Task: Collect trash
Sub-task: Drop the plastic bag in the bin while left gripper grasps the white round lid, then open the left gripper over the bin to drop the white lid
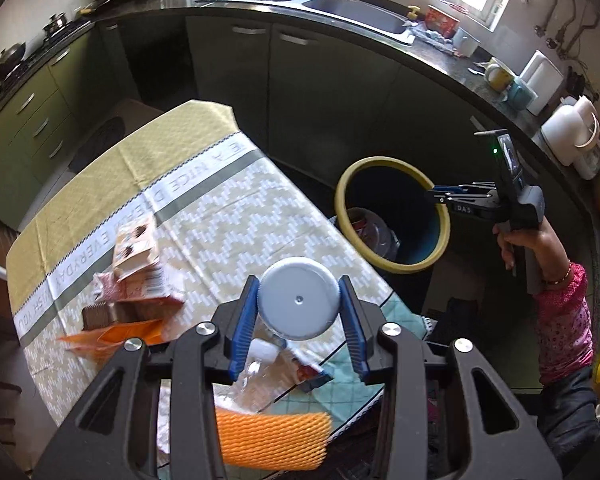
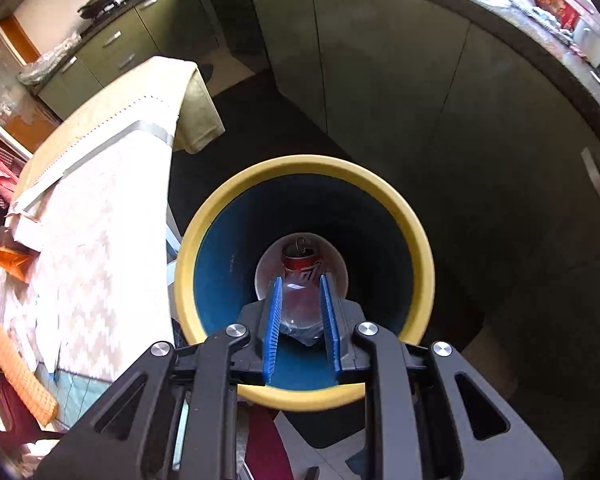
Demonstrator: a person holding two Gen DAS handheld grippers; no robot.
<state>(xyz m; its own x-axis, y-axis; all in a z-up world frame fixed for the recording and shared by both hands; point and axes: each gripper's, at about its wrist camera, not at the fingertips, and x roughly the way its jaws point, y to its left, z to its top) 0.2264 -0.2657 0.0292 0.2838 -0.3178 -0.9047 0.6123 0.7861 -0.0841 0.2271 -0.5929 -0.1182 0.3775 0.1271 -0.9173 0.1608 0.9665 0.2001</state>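
Hard to make out under the left tool (image 1: 299, 308): only a round grey cap (image 1: 299, 298) seen end-on, with the body beneath it hidden by the cap itself. Blurred on the surface (image 1: 220, 208): a heap of torn cartons (image 1: 140, 276) and an orange wrapper (image 1: 112, 338), print unreadable. Half hidden behind the black frame of the left tool: a clear bottle with a white cap (image 1: 262, 354) and an orange foam net (image 1: 272, 436), the latter cut off behind the frame. Dim inside the yellow-rimmed bin (image 2: 306, 166): a red can (image 2: 302, 270) at the bottom and a crumpled clear bottle (image 2: 300, 312) lying against it, edges hard to trace through the glare. Left tool partly spread, both blue pads (image 1: 244, 312) pressed on the sides of the grey cap, gripping it above the near end of the surface. Right tool (image 2: 300, 280) pointing steeply down into the mouth of the bin, jaws a little apart, released, pads touching nothing, can and bottle seen far below between them. From the left wrist view, right tool (image 1: 434, 194) reaching over the far rim of the bin (image 1: 342, 200), carried by a hand (image 1: 528, 240) in a pink patterned sleeve (image 1: 564, 328). Bin on the floor just beside the surface, in front of dark cabinet doors.
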